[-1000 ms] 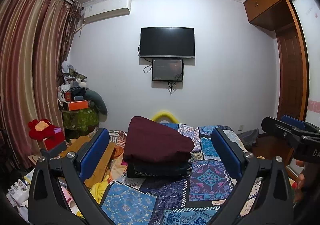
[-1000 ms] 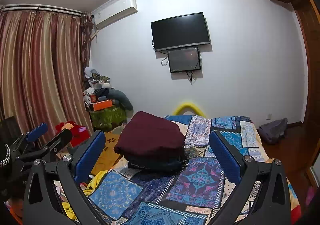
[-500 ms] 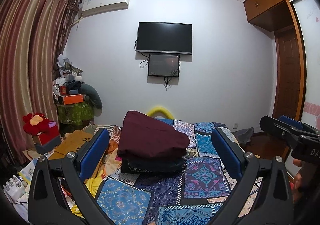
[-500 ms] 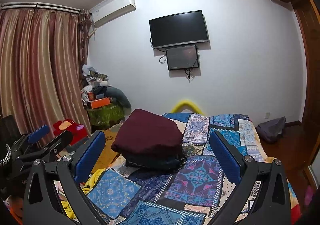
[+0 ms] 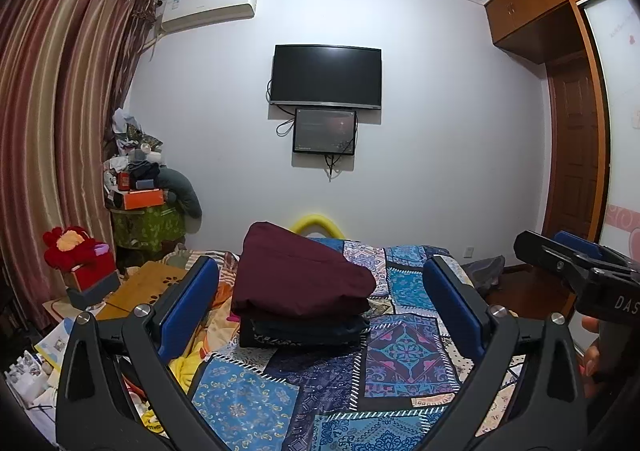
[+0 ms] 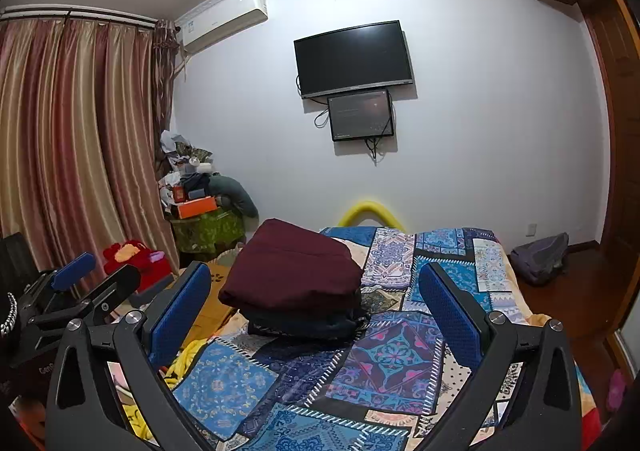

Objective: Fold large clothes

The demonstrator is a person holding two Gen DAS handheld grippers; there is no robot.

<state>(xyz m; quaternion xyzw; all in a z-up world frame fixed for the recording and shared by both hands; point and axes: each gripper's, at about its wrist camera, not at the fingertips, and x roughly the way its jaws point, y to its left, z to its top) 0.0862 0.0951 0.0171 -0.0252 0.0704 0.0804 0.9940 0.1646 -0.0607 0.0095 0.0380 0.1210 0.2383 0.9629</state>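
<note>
A folded maroon garment lies on top of a folded dark garment, stacked on the bed's blue patchwork cover. The stack also shows in the right wrist view. My left gripper is open and empty, held above the near part of the bed, well short of the stack. My right gripper is open and empty too, beside it on the right. Each gripper shows at the edge of the other's view: the right one and the left one.
A cluttered green-covered stand and a red plush toy stand left by the curtains. A wooden board and yellow cloth lie at the bed's left side. A grey bag lies on the floor right. A TV hangs on the far wall.
Both views have tilted slightly, so the stack sits a little lower and nearer in frame. The garments have not moved and both grippers stay open.
</note>
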